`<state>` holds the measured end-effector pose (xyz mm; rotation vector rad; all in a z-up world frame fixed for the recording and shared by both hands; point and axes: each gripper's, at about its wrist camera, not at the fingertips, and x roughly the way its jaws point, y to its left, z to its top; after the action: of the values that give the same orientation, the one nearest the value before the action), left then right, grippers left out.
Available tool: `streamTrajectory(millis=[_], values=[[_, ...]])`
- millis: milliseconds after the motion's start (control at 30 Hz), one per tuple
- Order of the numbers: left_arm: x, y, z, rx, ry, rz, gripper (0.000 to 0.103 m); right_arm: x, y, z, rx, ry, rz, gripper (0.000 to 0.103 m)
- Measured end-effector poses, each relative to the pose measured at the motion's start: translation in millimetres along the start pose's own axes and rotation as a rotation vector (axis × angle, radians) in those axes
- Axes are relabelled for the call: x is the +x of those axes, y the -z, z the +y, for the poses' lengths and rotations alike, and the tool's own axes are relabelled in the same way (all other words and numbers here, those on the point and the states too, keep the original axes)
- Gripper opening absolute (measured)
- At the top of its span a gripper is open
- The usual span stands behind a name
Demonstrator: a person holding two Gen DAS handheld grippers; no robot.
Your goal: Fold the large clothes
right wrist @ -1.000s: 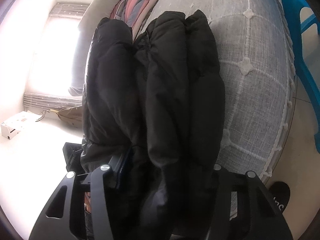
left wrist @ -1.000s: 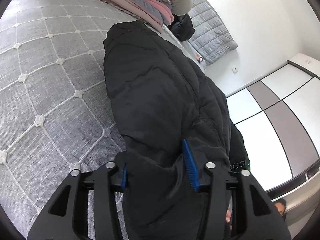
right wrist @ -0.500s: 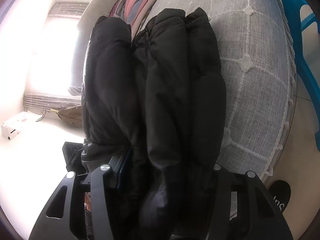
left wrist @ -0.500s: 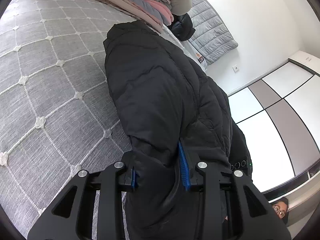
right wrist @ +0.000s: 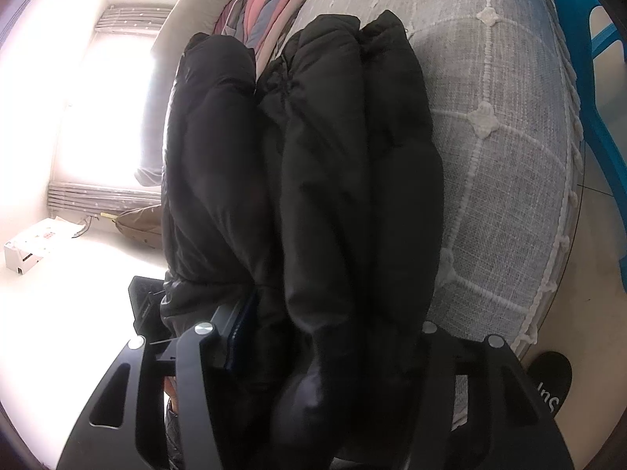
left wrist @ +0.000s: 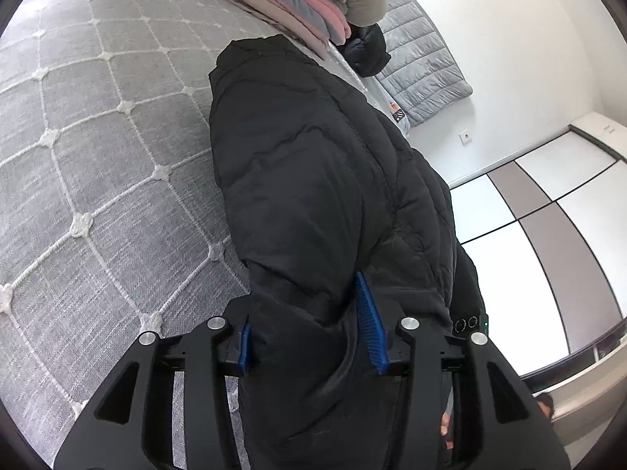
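Observation:
A black puffer jacket [left wrist: 313, 196] lies folded lengthwise on the grey quilted bed [left wrist: 98, 156]. My left gripper [left wrist: 309, 337] is shut on the jacket's near end; blue pads [left wrist: 370, 325] press into the fabric. In the right wrist view the same jacket [right wrist: 313, 176] shows as thick stacked folds. My right gripper [right wrist: 329, 337] is shut on that bundle; its right finger is hidden behind the cloth.
A stack of folded pink, grey and beige clothes [left wrist: 305, 11] lies at the far end of the bed. A grey quilted item [left wrist: 423, 66] and a wardrobe [left wrist: 548, 215] are to the right. A blue plastic chair [right wrist: 588, 58] stands past the bed's edge [right wrist: 548, 274].
The left gripper's fingers closed in half a second ago and have spread a little since, still on the jacket. The jacket and right gripper have barely moved.

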<state>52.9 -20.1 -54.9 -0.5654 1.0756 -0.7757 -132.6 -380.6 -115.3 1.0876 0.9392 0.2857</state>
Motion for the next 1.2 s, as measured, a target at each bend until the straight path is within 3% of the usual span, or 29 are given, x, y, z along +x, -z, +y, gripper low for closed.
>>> streamTrajectory(millis=[133,233,300,567,700,867,1033,1133,1167,1200], values=[[0,1,-3,0.012,-0.004,-0.005,0.041,-2,1,3,-0.019,0.003,-0.008,0.054],[-7,1,-9,0.045,-0.004,-0.030,0.026,-2,-3,13,-0.046,-0.014,0.011,0.049],[-22,-2,-20,0.088,-0.009,-0.079,0.019,-2,-5,22,-0.064,-0.031,0.016,0.040],[-108,-44,-53,0.245,-0.087,-0.266,0.015,22,-24,116,-0.222,-0.149,0.004,0.036],[-165,-74,-45,0.290,-0.154,-0.349,0.015,67,-34,187,-0.342,-0.184,0.009,0.036],[-235,-119,-1,0.274,-0.230,-0.418,0.015,156,-43,252,-0.412,-0.224,0.061,0.036],[-278,-147,86,0.180,-0.320,-0.440,0.017,268,-32,275,-0.434,-0.185,0.157,0.036],[-270,-154,168,0.033,-0.425,-0.376,0.027,337,-20,259,-0.406,-0.091,0.250,0.039],[-264,-152,190,-0.010,-0.459,-0.337,0.034,362,-13,247,-0.382,-0.038,0.297,0.043],[-258,-149,213,-0.061,-0.477,-0.293,0.049,373,-10,238,-0.361,-0.029,0.323,0.053]])
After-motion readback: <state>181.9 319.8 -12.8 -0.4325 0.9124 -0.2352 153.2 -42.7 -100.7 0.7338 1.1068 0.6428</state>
